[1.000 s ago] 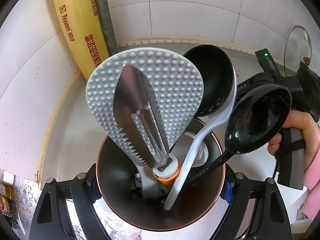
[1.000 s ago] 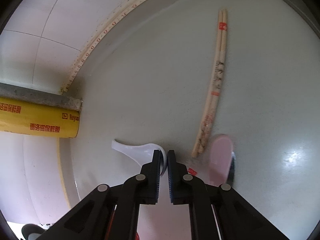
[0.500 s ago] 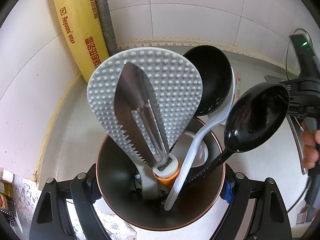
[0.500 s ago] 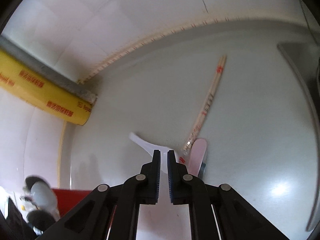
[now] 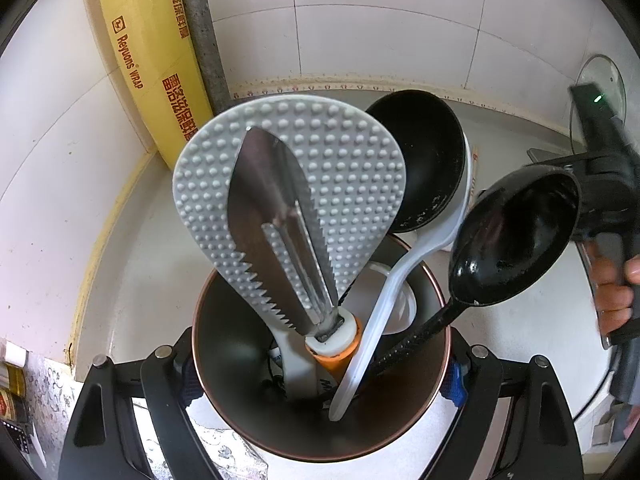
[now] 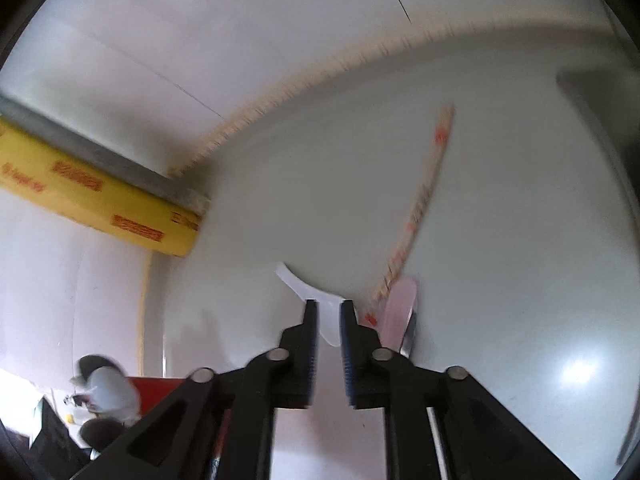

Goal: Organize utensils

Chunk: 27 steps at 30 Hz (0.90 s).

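The dark round metal utensil cup (image 5: pixel 240 392) with a copper-coloured rim sits clamped between my left tongs (image 5: pixel 320 376), one finger pressing each side of its wall. Standing in it: a grey dimpled rice paddle (image 5: pixel 352 168), a steel serrated peeler blade (image 5: pixel 276 240) on an orange-and-white handle, a white plastic spoon (image 5: pixel 384 312), a black ladle (image 5: pixel 424 160) at the back, and a black plastic spoon (image 5: pixel 516 240) leaning out to the right.

Over on my right side, the view is blurred. My right tongs (image 6: pixel 329 308) stand slightly apart, a narrow gap between the fingers, pinching nothing. Just beyond the tips, on the pale grey table (image 6: pixel 520 240), lies a small white plastic scoop (image 6: pixel 304 286), its handle pointing away to the left; part of it shows through the gap. Just right of the tips lies a pink-handled utensil (image 6: pixel 398 304), and a pair of pale wooden chopsticks (image 6: pixel 420 204) with red markings runs from beside it away toward the tiled wall. A yellow roll of cling wrap (image 6: pixel 96 196) stands in the corner.
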{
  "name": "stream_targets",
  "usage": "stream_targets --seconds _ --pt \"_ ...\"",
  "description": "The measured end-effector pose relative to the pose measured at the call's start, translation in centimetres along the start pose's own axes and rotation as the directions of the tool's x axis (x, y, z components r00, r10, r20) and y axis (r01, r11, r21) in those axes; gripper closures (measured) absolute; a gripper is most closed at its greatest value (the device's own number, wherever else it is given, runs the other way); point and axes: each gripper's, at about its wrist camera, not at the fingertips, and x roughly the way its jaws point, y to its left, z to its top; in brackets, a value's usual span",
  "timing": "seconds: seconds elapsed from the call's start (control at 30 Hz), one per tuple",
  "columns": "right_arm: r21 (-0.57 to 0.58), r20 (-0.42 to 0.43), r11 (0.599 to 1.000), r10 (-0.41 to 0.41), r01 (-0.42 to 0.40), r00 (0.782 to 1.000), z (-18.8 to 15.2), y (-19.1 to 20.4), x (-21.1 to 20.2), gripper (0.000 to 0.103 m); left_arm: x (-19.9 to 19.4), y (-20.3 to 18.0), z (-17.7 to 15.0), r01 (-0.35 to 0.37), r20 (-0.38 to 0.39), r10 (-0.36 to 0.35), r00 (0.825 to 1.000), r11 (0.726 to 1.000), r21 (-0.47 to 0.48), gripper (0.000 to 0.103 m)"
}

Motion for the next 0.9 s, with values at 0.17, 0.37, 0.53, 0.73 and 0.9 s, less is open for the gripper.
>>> stream_targets --seconds 0.17,0.37,0.53,0.73,0.9 --pt "0.115 -0.018 0.993 0.003 -0.001 1.0 -0.5 -2.0 2.2 0.041 -0.1 -0.1 0.1 0.006 -0.001 -0.006 1.0 1.0 0.012 0.014" --pt "0.205 -0.037 0.977 0.071 -0.062 0.997 -0.7 -3.1 3.8 0.065 0.7 0.3 1.1 0.011 -0.007 -0.011 1.0 1.0 0.02 0.014" --pt "0.224 0.002 0.972 0.079 -0.077 0.997 -1.3 -3.1 2.7 0.07 0.9 0.4 1.2 0.013 -0.006 -0.013 1.0 1.0 0.02 0.014" --pt "0.198 -0.033 0.977 0.085 -0.076 0.996 -1.5 -2.3 3.4 0.07 0.9 0.3 1.2 0.012 -0.007 -0.012 1.0 1.0 0.02 0.014" --pt "0.23 -0.056 0.971 0.085 -0.07 0.995 -1.3 -2.4 4.9 0.079 0.9 0.3 1.3 0.012 -0.009 -0.012 1.0 1.0 0.022 0.014"
